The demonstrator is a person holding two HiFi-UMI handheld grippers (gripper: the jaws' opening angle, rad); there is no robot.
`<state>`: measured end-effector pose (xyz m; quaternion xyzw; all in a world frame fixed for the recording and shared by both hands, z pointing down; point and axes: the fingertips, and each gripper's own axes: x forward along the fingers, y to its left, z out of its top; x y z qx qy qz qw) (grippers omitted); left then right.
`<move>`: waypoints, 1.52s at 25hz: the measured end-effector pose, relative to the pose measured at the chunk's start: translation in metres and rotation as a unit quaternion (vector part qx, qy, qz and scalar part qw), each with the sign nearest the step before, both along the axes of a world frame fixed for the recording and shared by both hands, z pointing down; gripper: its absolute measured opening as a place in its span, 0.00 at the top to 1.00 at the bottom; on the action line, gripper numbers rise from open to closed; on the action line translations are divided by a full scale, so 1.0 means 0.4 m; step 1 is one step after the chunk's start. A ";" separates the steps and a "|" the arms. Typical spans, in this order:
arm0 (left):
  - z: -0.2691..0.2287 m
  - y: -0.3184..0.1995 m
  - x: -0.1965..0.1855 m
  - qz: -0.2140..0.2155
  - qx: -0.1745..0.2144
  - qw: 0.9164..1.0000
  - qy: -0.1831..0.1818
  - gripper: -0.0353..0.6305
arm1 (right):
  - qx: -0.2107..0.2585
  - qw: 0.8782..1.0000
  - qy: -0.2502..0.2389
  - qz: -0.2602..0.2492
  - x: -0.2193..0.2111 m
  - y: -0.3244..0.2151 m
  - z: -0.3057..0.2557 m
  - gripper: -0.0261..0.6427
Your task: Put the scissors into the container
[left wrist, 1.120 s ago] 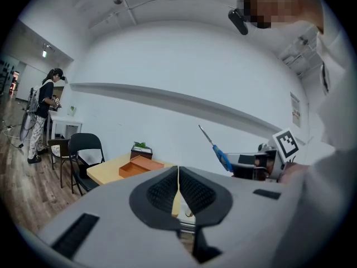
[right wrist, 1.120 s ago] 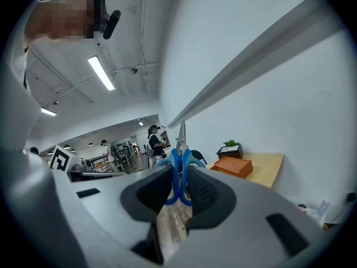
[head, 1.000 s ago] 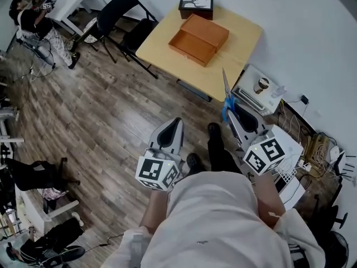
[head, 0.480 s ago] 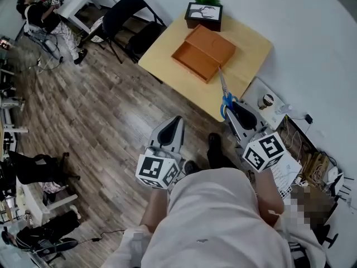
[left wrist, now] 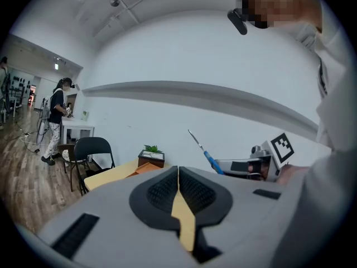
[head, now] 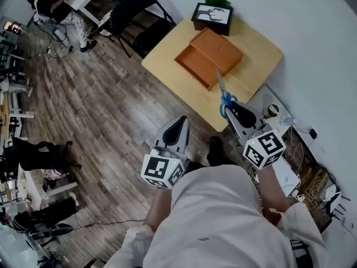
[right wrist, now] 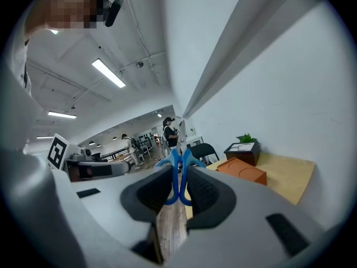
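Nearest the person, the left gripper [head: 179, 123] hung over the floor [head: 106, 110] with its jaws pressed together on nothing. Beside it, the right gripper [head: 234, 109] pinched the blue handles of the scissors [head: 222, 89], held in the air with blades pointing away toward the table [head: 254, 74]. Farther on, the orange container [head: 209, 50] sat on that table, before a planter [head: 212, 17].

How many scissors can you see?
1. The scissors are pinched by their blue handles in the right gripper, pointing toward the orange box on the table. Others may be hidden.
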<state>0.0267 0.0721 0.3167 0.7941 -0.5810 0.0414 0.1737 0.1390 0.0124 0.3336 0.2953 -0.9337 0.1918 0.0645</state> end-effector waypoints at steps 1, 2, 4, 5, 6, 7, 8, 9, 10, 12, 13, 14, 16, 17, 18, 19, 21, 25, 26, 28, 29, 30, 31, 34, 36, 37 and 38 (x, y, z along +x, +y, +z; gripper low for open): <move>0.002 -0.004 0.005 -0.003 -0.001 1.000 -0.001 0.94 | -0.004 1.000 0.000 -0.005 -0.002 -0.005 0.006 0.84; 0.002 -0.007 0.008 -0.006 -0.002 1.000 -0.002 0.94 | -0.008 1.000 -0.001 -0.009 -0.004 -0.008 0.011 0.84; 0.001 -0.008 0.012 -0.011 -0.003 1.000 -0.003 0.94 | -0.014 1.000 -0.003 -0.016 -0.005 -0.009 0.019 0.84; 0.001 -0.009 0.013 -0.014 -0.004 1.000 -0.003 0.94 | -0.016 1.000 -0.003 -0.018 -0.005 -0.011 0.023 0.84; 0.002 -0.011 0.014 -0.016 -0.005 1.000 -0.004 0.94 | -0.018 1.000 -0.002 -0.021 -0.006 -0.014 0.028 0.84; 0.005 -0.013 0.013 -0.018 -0.007 1.000 -0.005 0.94 | -0.021 1.000 -0.001 -0.024 -0.007 -0.020 0.034 0.84; 0.008 -0.015 0.013 -0.020 -0.009 1.000 -0.006 0.94 | -0.024 0.999 0.001 -0.026 -0.009 -0.026 0.040 0.84; 0.010 -0.016 0.012 -0.021 -0.011 1.000 -0.006 0.94 | -0.027 0.999 0.002 -0.027 -0.011 -0.032 0.047 0.84; 0.012 -0.016 0.008 -0.023 -0.013 1.000 -0.007 0.94 | -0.030 0.999 0.004 -0.029 -0.015 -0.038 0.052 0.84; 0.017 -0.018 -0.006 -0.029 -0.017 0.999 -0.006 0.94 | -0.033 0.999 0.009 -0.031 -0.027 -0.051 0.063 0.84; 0.021 -0.020 -0.016 -0.032 -0.019 0.999 -0.004 0.94 | -0.034 0.999 0.013 -0.033 -0.036 -0.057 0.070 0.84; 0.026 -0.023 -0.028 -0.035 -0.021 0.999 -0.002 0.94 | -0.035 0.999 0.017 -0.034 -0.045 -0.064 0.078 0.84; 0.037 -0.034 -0.052 -0.039 -0.025 0.999 0.003 0.94 | -0.035 0.998 0.028 -0.036 -0.063 -0.079 0.091 0.84; 0.041 -0.042 -0.063 -0.040 -0.025 0.999 0.005 0.94 | -0.035 0.998 0.033 -0.036 -0.073 -0.089 0.096 0.84; 0.045 -0.053 -0.075 -0.039 -0.026 0.999 0.007 0.94 | -0.034 0.998 0.038 -0.036 -0.083 -0.100 0.098 0.84; 0.049 -0.066 -0.088 -0.038 -0.027 0.999 0.008 0.94 | -0.034 0.998 0.042 -0.035 -0.095 -0.112 0.101 0.84; 0.057 -0.096 -0.114 -0.034 -0.028 0.999 0.012 0.94 | -0.032 0.998 0.051 -0.033 -0.118 -0.137 0.105 0.84; 0.064 -0.178 -0.164 -0.019 -0.027 0.999 0.017 0.94 | -0.027 0.996 0.075 -0.027 -0.161 -0.202 0.121 0.84; 0.066 -0.199 -0.175 -0.013 -0.027 0.999 0.018 0.94 | -0.025 0.996 0.081 -0.026 -0.172 -0.219 0.127 0.84; 0.073 -0.233 -0.197 -0.002 -0.029 0.999 0.020 0.94 | -0.023 0.995 0.095 -0.025 -0.194 -0.249 0.141 0.84; 0.078 -0.249 -0.207 0.003 -0.031 0.999 0.021 0.94 | -0.023 0.994 0.101 -0.025 -0.205 -0.263 0.149 0.84; 0.082 -0.264 -0.217 0.009 -0.032 0.999 0.022 0.94 | -0.024 0.994 0.105 -0.025 -0.216 -0.276 0.157 0.84; 0.087 -0.279 -0.225 0.014 -0.034 0.999 0.024 0.94 | -0.025 0.993 0.110 -0.025 -0.225 -0.290 0.166 0.84; 0.106 -0.328 -0.242 0.030 -0.038 0.998 0.032 0.94 | -0.029 0.991 0.129 -0.023 -0.245 -0.331 0.196 0.84; 0.119 -0.360 -0.251 0.042 -0.041 0.998 0.037 0.94 | -0.031 0.989 0.143 -0.022 -0.256 -0.356 0.217 0.84; 0.124 -0.375 -0.256 0.048 -0.042 0.997 0.039 0.94 | -0.032 0.988 0.149 -0.022 -0.262 -0.367 0.229 0.84; 0.130 -0.389 -0.261 0.054 -0.043 0.997 0.041 0.94 | -0.033 0.987 0.156 -0.021 -0.269 -0.377 0.240 0.84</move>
